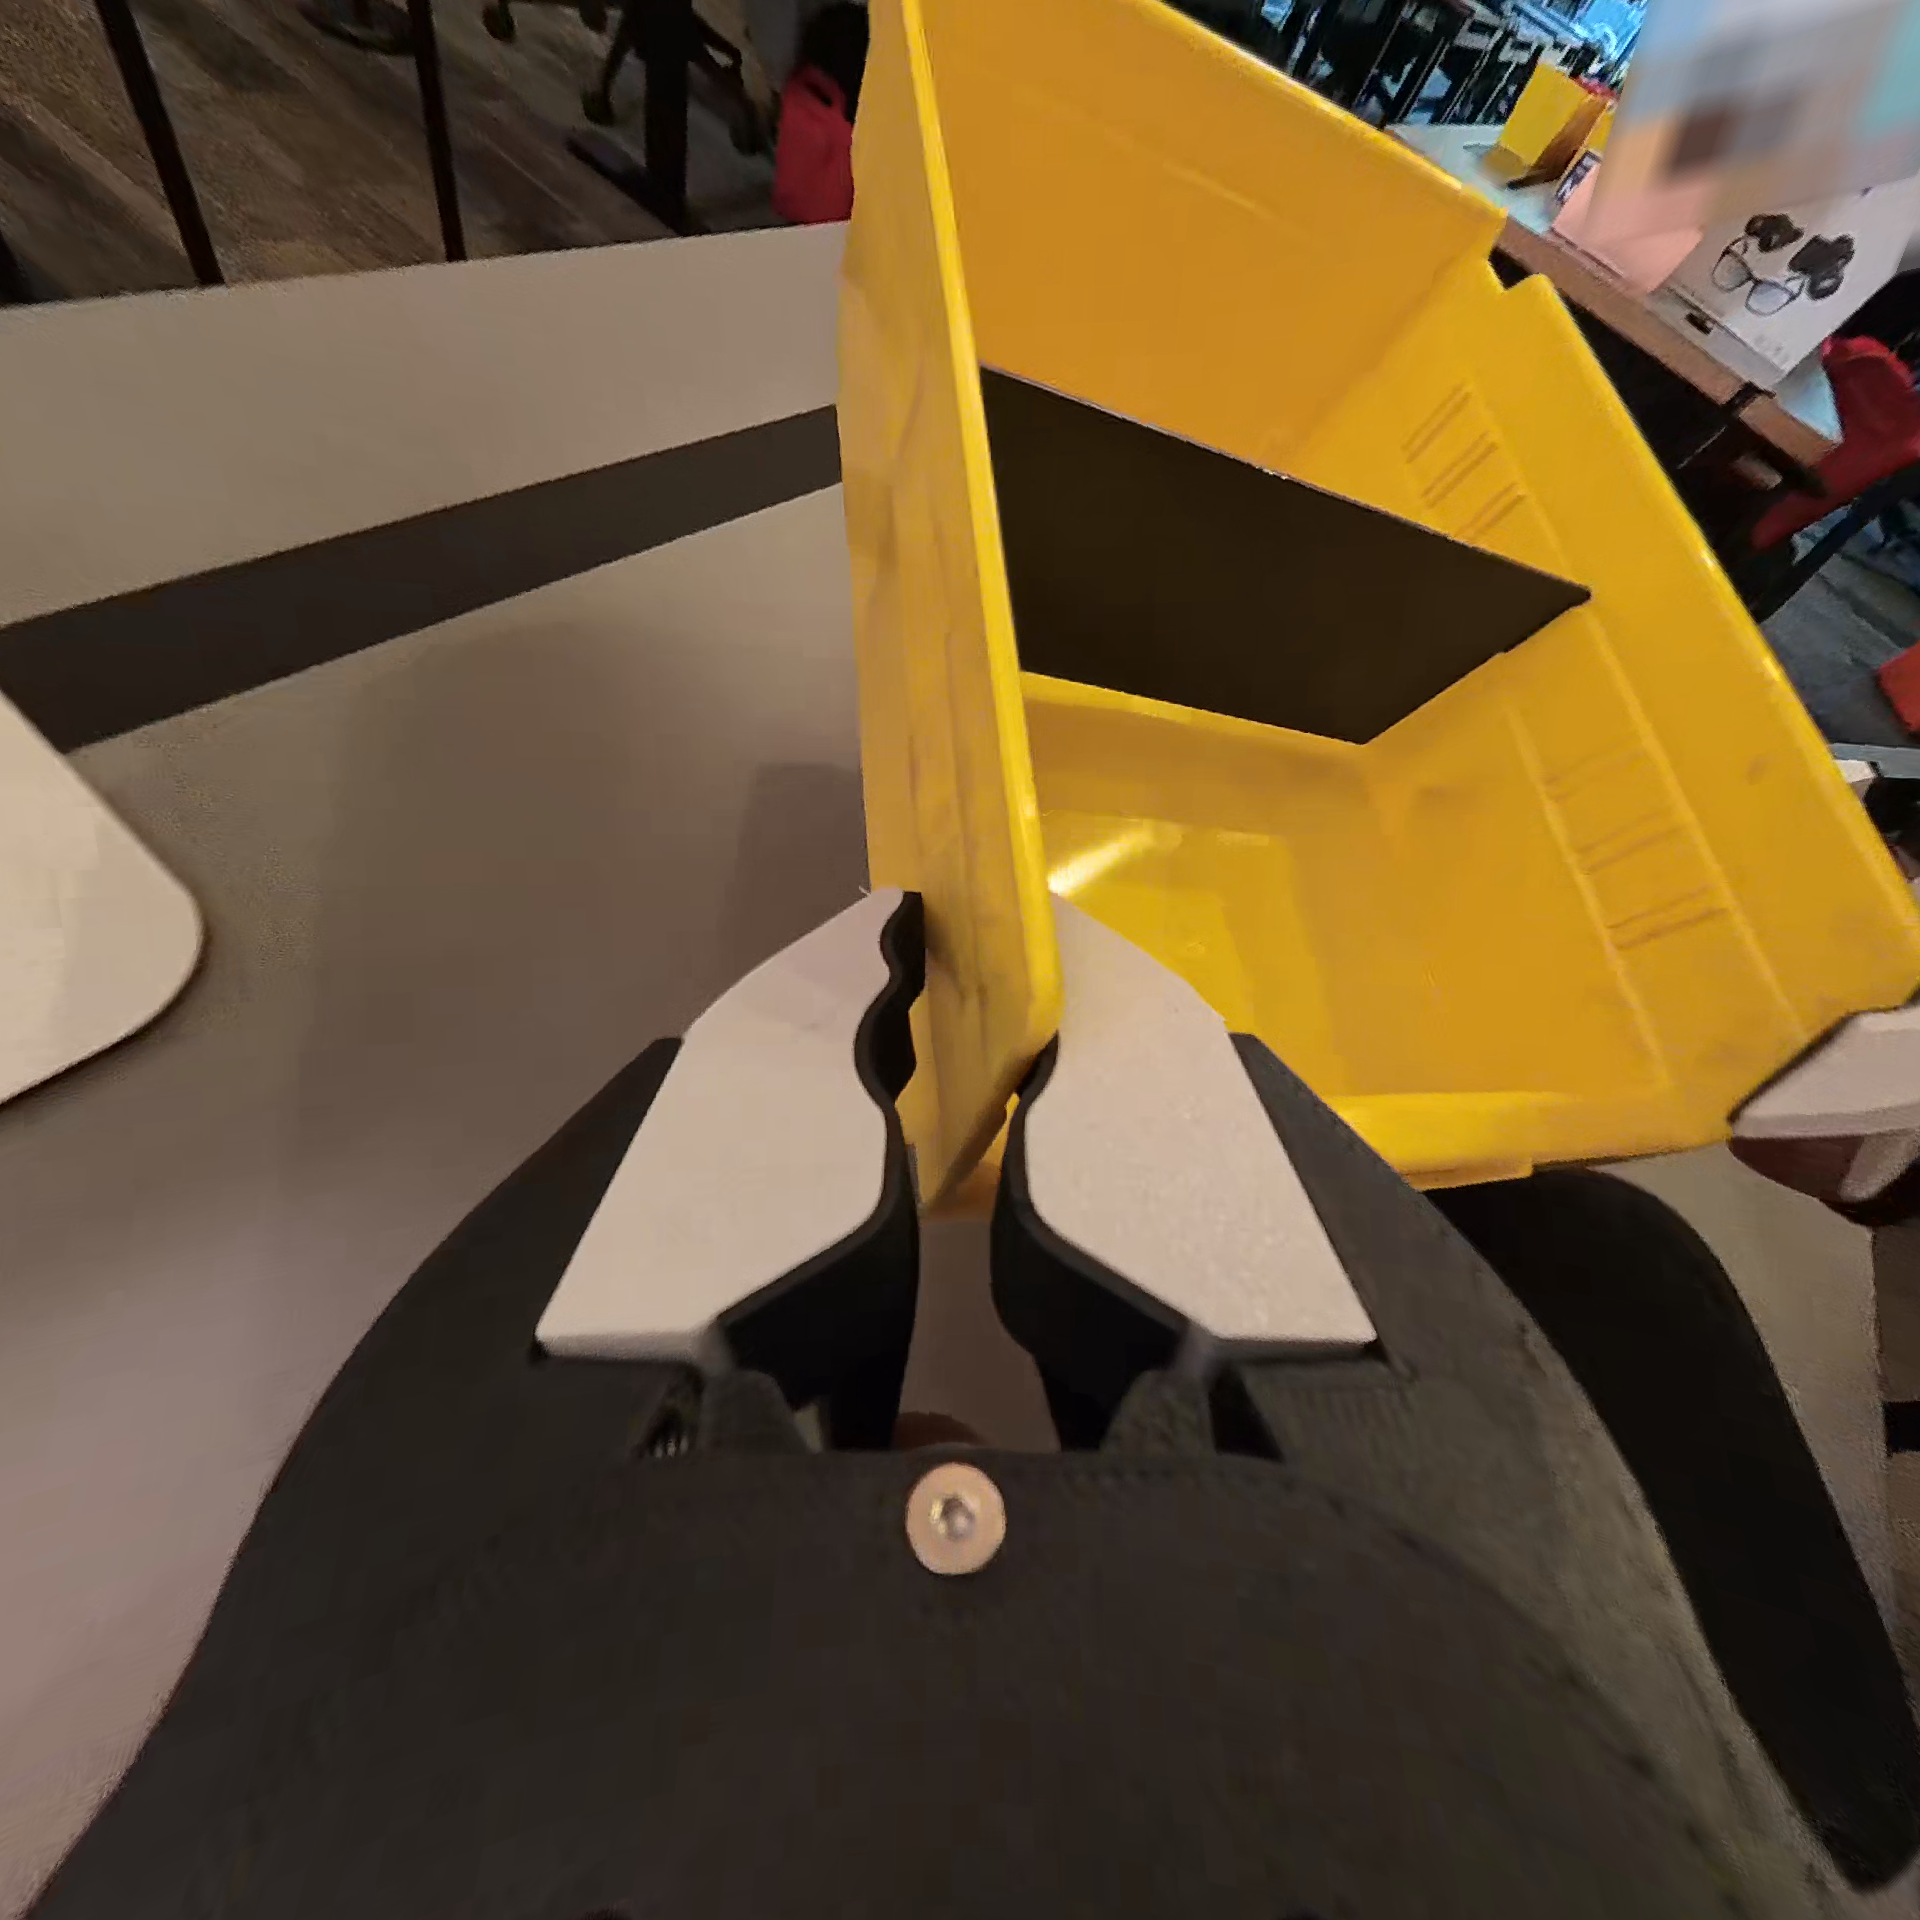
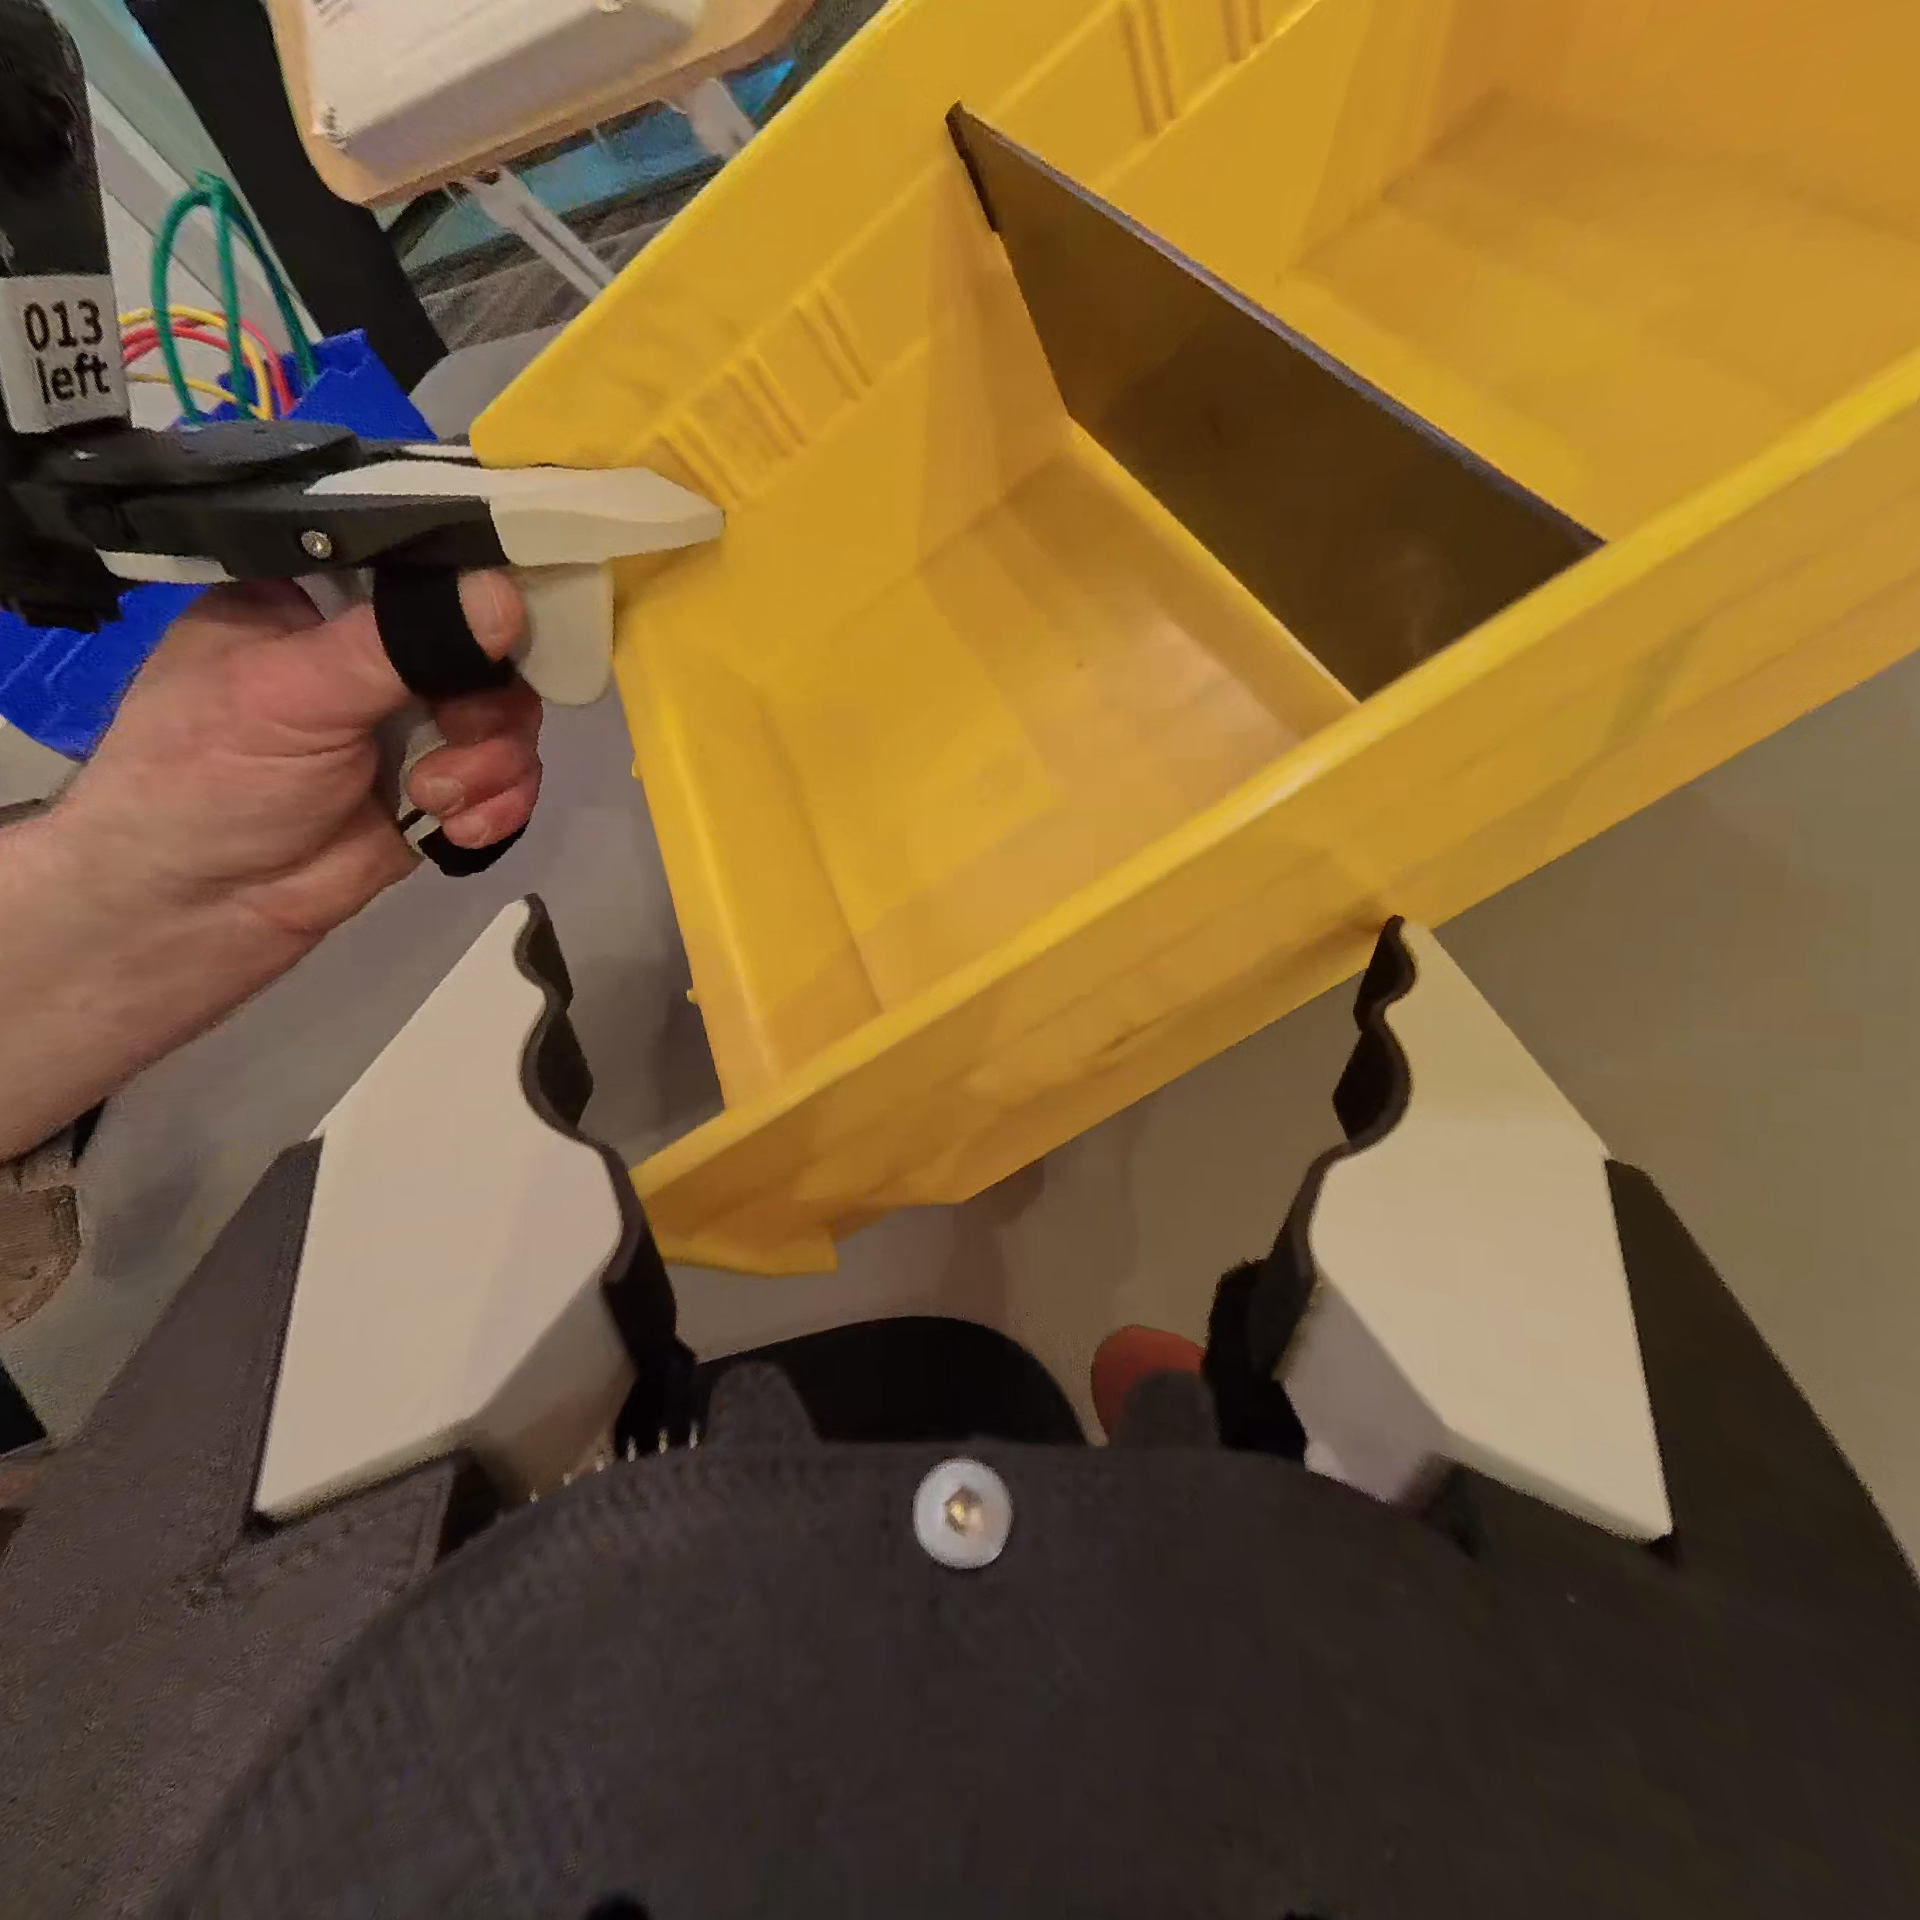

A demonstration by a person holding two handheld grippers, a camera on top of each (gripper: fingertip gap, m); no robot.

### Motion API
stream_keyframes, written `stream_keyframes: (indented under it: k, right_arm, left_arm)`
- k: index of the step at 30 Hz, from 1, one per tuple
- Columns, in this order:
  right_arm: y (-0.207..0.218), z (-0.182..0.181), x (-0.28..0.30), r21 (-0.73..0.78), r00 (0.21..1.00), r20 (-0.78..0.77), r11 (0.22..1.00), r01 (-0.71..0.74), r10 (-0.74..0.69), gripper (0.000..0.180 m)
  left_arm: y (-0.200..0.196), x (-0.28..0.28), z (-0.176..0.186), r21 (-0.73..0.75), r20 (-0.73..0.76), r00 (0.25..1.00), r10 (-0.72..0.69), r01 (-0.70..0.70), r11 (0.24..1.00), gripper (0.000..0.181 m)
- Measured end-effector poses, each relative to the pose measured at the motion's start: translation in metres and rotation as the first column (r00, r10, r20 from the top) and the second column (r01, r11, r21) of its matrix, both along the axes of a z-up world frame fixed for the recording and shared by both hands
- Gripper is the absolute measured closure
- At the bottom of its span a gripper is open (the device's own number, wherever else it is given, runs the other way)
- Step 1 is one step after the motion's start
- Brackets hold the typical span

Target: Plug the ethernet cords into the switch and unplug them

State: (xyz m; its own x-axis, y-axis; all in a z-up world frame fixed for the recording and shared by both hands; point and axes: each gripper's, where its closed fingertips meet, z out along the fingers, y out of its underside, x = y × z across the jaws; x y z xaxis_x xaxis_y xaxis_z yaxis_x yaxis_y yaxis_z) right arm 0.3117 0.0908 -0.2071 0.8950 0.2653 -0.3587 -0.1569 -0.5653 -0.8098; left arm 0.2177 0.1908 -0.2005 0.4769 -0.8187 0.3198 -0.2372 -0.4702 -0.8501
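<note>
Yellow plastic storage bin (image 1: 1299,312) tilted over the grey counter (image 1: 416,831), black divider (image 1: 1247,561) across its middle. Left gripper (image 1: 982,935) clamped narrow on the bin's side wall near a corner, one of its fingers (image 1: 769,1091) outside the wall, the other inside. From the right wrist view: held level, pointing sideways into the rim, a hand (image 2: 260,748) wrapped round the handle below, black straps over the knuckles. Right gripper (image 2: 964,925) spread wide, gripping nothing, low under the opposite long rim, that rim crossing just above the gap between its tips. Touching or not, cannot tell. Open counter off to the right of the bin. Behind the left gripper, a blue bin (image 2: 353,384) with coloured ethernet cords (image 2: 223,270) looping out of it, well apart from both grippers.
</note>
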Motion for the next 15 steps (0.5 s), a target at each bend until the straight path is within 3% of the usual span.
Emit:
stream_keyframes:
  k: [7,15]
  right_arm:
    - [0.007,-0.02,0.031,-0.108,1.0,0.013,0.994,-0.009,0.01,0.035]
    - [0.013,-0.029,0.073,-0.157,1.0,-0.016,0.988,-0.002,0.0,0.058]
  left_arm:
    - [0.003,0.029,-0.026,-0.057,-0.03,0.999,-0.034,0.032,0.998,0.167]
    - [-0.012,0.053,-0.037,-0.079,-0.05,0.993,-0.108,0.104,0.991,0.156]
